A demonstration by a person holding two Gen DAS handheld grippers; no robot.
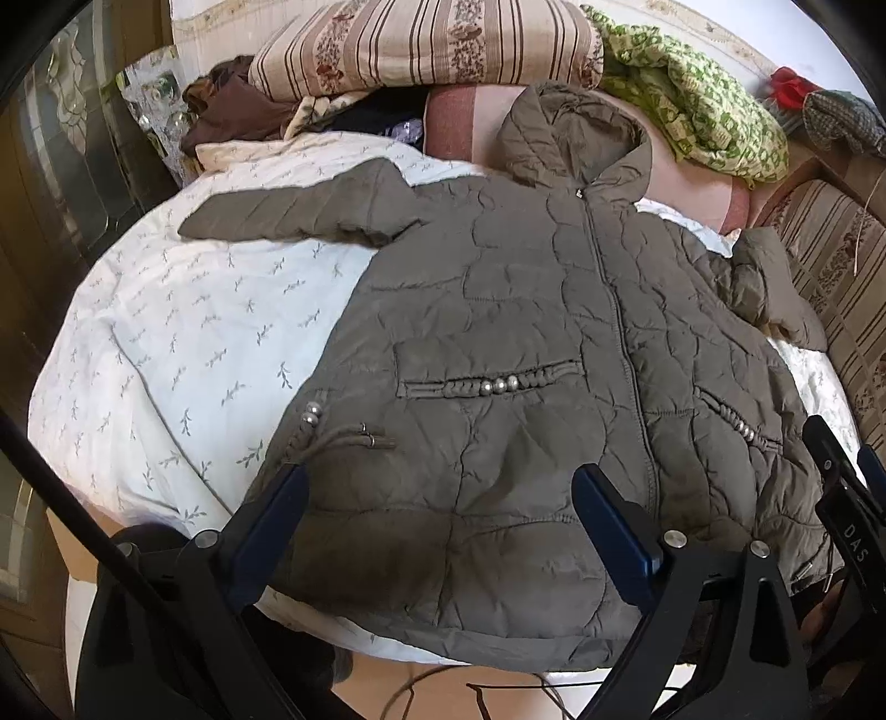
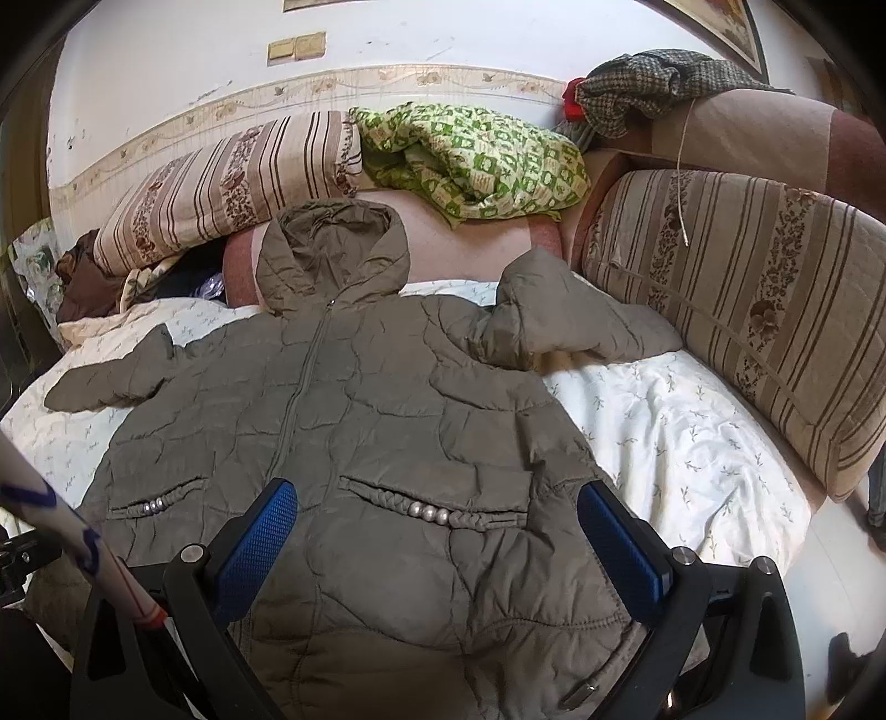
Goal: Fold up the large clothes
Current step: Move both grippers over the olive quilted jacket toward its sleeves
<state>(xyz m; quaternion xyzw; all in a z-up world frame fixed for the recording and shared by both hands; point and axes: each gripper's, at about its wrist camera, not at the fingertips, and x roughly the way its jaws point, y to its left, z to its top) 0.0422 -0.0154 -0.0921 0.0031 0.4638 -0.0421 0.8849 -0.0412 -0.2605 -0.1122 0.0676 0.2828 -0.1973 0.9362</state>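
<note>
An olive quilted hooded jacket lies front up and zipped on a white leaf-print quilt. Its hood points to the far side, its left sleeve is spread outward, and its right sleeve is bunched near the striped cushion. My left gripper is open and empty, hovering over the jacket's lower left hem. My right gripper is open and empty, over the lower right part of the jacket near the beaded pocket. The right gripper's edge shows in the left wrist view.
Striped floral cushions line the right side and the back. A green patterned blanket and a checked cloth lie at the back. A pile of dark clothes sits at the back left. A glass-fronted cabinet stands on the left.
</note>
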